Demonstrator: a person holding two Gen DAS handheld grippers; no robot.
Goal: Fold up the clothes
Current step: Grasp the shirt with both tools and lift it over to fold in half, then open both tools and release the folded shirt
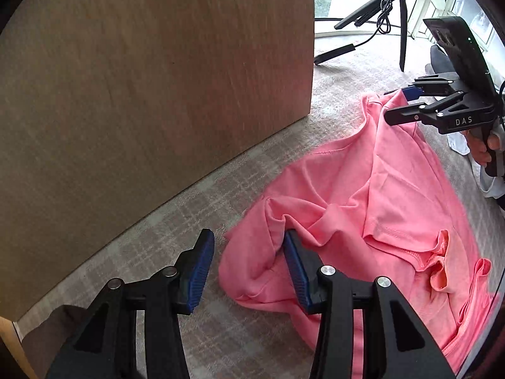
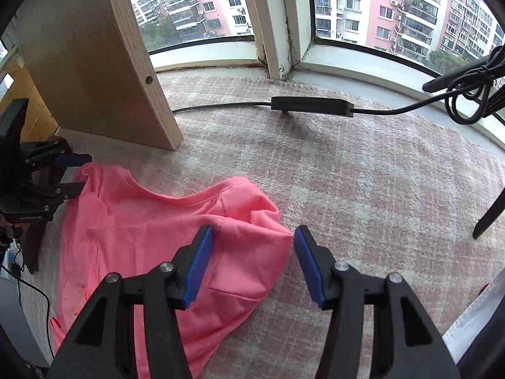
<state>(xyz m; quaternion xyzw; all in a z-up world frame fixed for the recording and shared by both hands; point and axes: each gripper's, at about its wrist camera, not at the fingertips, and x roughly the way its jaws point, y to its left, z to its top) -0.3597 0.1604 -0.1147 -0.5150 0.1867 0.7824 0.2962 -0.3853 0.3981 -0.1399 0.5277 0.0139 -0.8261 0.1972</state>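
Observation:
A pink T-shirt (image 1: 363, 195) lies crumpled on the checked carpet, its neckline towards the wooden panel. My left gripper (image 1: 249, 268) stands open over one sleeve end, with the right pad against a fold of fabric and the left pad over bare carpet. In the right wrist view my right gripper (image 2: 254, 262) is open astride the other sleeve of the T-shirt (image 2: 142, 221), and neither pad presses on the cloth. Each gripper shows in the other's view: the right gripper (image 1: 397, 104) at the far shoulder, the left gripper (image 2: 75, 173) at the left edge.
A tall wooden panel (image 1: 157, 94) stands close on the left, also seen as the wooden panel (image 2: 88, 63). A black cable with an inline box (image 2: 312, 105) crosses the carpet before the window. Tripod legs (image 1: 401, 31) stand behind. White fabric (image 2: 473, 315) sits at lower right.

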